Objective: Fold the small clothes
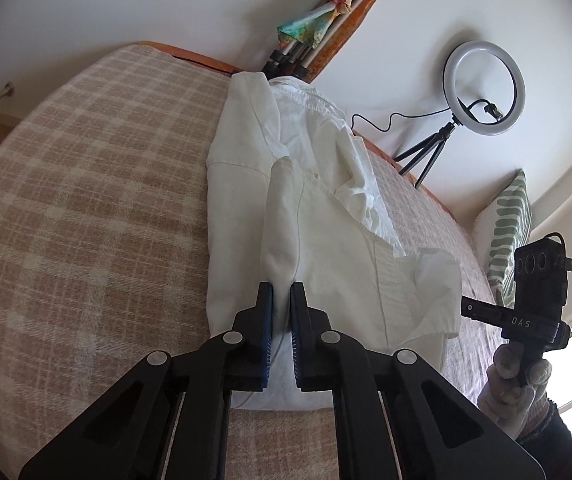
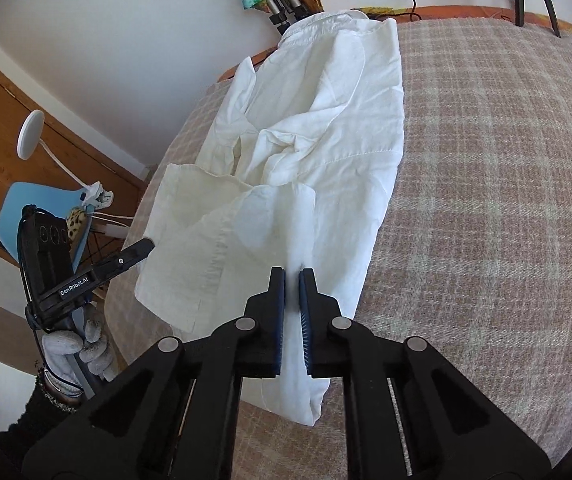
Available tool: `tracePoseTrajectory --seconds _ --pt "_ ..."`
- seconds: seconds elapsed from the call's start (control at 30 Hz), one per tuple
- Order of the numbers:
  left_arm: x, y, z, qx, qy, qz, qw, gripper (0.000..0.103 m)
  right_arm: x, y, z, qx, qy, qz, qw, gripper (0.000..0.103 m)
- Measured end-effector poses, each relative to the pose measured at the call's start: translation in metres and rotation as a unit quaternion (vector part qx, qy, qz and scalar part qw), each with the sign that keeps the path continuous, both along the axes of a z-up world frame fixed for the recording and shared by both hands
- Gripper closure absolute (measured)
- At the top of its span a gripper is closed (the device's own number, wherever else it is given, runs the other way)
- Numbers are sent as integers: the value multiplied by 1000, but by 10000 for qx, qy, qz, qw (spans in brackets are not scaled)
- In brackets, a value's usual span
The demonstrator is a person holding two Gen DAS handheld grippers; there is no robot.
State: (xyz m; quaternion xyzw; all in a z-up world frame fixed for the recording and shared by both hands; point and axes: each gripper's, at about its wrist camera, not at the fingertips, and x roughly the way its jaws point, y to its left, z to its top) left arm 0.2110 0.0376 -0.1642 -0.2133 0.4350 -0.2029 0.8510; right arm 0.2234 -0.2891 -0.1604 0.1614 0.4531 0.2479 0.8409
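A white shirt (image 1: 318,208) lies lengthwise on the plaid bed cover (image 1: 85,200), its sides folded in toward the middle. My left gripper (image 1: 281,286) is shut on a raised fold of the shirt near its lower hem. In the right wrist view the same shirt (image 2: 326,140) runs away from me, and my right gripper (image 2: 292,272) is shut on a fold of it near the hem. The right gripper also shows in the left wrist view (image 1: 466,306), beside the shirt's right edge. The left gripper shows in the right wrist view (image 2: 147,245) at the shirt's left edge.
A ring light on a small tripod (image 1: 482,88) stands at the far edge of the bed. A striped cushion (image 1: 510,224) lies at the right. A tripod with colourful cloth (image 1: 314,28) leans on the wall. A blue chair (image 2: 33,212) and a white lamp (image 2: 29,134) stand left of the bed.
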Motion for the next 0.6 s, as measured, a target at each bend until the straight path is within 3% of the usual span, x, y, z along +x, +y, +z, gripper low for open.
tracePoseTrajectory --seconds 0.07,0.13,0.27,0.33,0.37,0.6 --pt "-3 4 -3 90 -12 167 9998 97 1 0 6 -266 -196 -152 9993 96" --pt "-1 7 -13 115 110 288 9995 97 11 -4 0 -467 -51 -467 9978 97" --pt "2 9 -20 12 210 331 9992 96 20 -6 -12 -551 136 -439 9974 96" --pt "1 10 -14 102 133 334 9993 88 17 -9 -9 -741 148 -578 9955 88" --pt "0 11 -11 104 113 329 9993 88 15 -11 -5 -793 91 -655 9947 76" --pt "9 22 25 355 -297 217 9987 88 19 -12 24 -889 -393 -647 9932 62"
